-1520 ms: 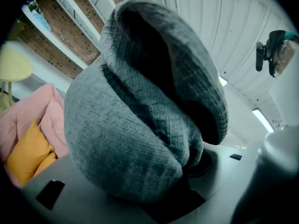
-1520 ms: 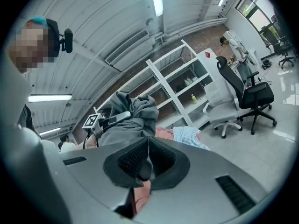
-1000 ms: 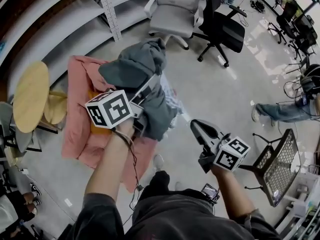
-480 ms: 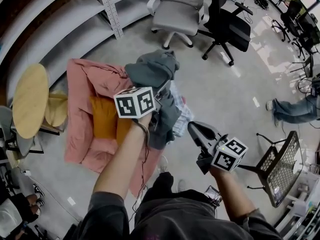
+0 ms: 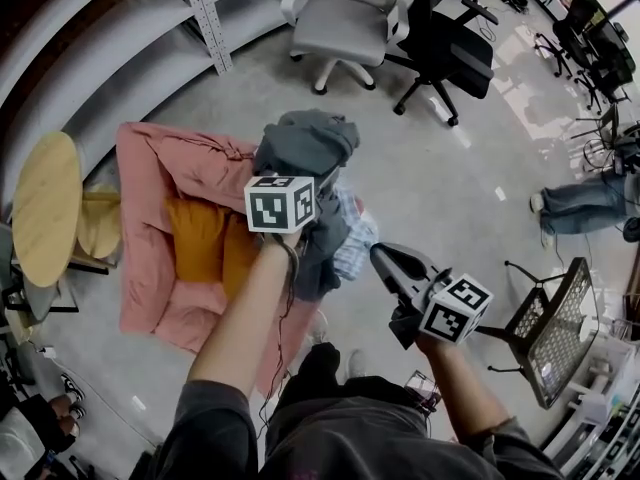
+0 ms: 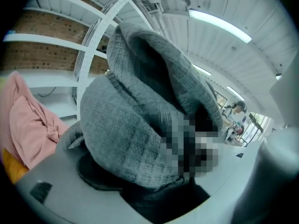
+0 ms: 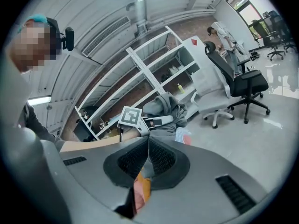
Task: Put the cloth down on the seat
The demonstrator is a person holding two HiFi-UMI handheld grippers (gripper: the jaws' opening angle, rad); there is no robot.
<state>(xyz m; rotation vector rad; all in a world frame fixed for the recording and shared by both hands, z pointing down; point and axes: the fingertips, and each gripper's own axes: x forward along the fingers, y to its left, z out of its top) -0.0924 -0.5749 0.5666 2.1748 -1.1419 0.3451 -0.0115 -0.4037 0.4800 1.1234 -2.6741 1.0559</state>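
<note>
From the head view I see the grey waffle-knit cloth at the near right edge of the low seat draped in a salmon-pink cover. It is bunched thick at its far end and trails back toward me in a darker tail. Its long axis runs away from me toward the white office chair, beside the orange cushion and over a pale blue checked fabric. My left gripper reaches into the cloth's middle, but its marker cube hides the jaws from above. The left gripper view shows them: the jaws are opening with the cloth between them. The knit is heaped on the black pad of the nearer jaw and stands clear of the other jaw at the right edge. That view also shows the weave, and a fold of the pink cover at its left. My right gripper hangs apart over the bare floor. Its own view shows the ribbed pads pressed together with nothing between them. It also shows the left gripper side-on, with the cloth mounded behind it, which neither other view shows.
</note>
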